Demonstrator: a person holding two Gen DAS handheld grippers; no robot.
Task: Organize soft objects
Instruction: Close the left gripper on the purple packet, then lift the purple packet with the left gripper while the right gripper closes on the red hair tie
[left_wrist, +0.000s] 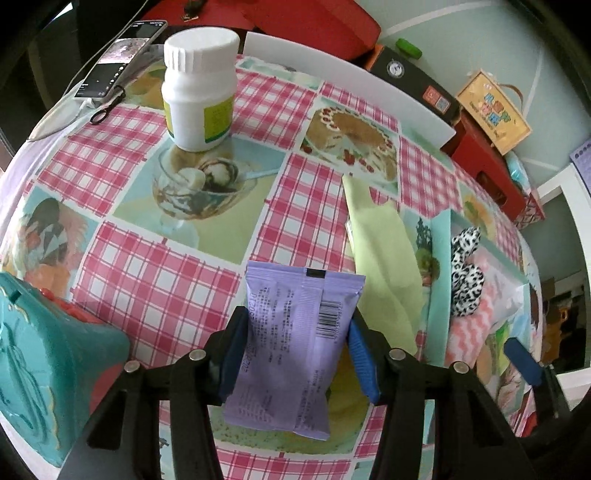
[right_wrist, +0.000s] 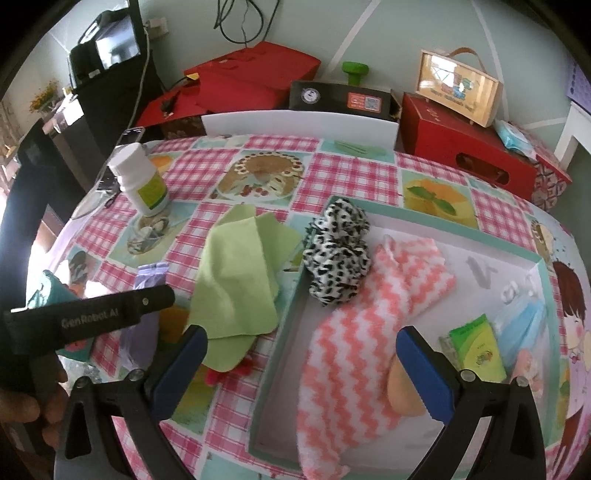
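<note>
Tongs, left: my left gripper (left_wrist: 297, 354) pinches the purple packet (left_wrist: 293, 343) across its width, both blue pads (left_wrist: 232, 360) pressed into its side edges; the film bulges slightly between them.
Tongs, right: my right gripper (right_wrist: 301, 369) stands spread with nothing between its 2 fingers, hovering over the near end of the box (right_wrist: 275, 354).
Packet, place: it sits over the checked tablecloth (left_wrist: 155, 280), just beside the green cloth (left_wrist: 384, 258); I cannot tell whether its lower edge rests on the table or hangs clear.
Packet, handling: I judge it light, soft-filled and slick-skinned. The crinkly film can slide out of a loose pinch, and a hard squeeze may crush what is inside. My hold at mid-length looks balanced, so I would keep it there, away from the sealed ends.
Green cloth: limp and thin, lying folded with 1 corner near the box wall. I would take it at a doubled fold or a corner, since a flat single layer gives the pads nothing to bite.
Already in box: the spotted scrunchie (right_wrist: 338, 254) leans at the far left corner, and the pink zigzag towel (right_wrist: 365, 332) sprawls over the middle.
Room left: I see bare floor in the box along its left wall, where the packet might fit.
Not soft: the white bottle (left_wrist: 199, 88) stands upright, well apart from all this; I leave it.
</note>
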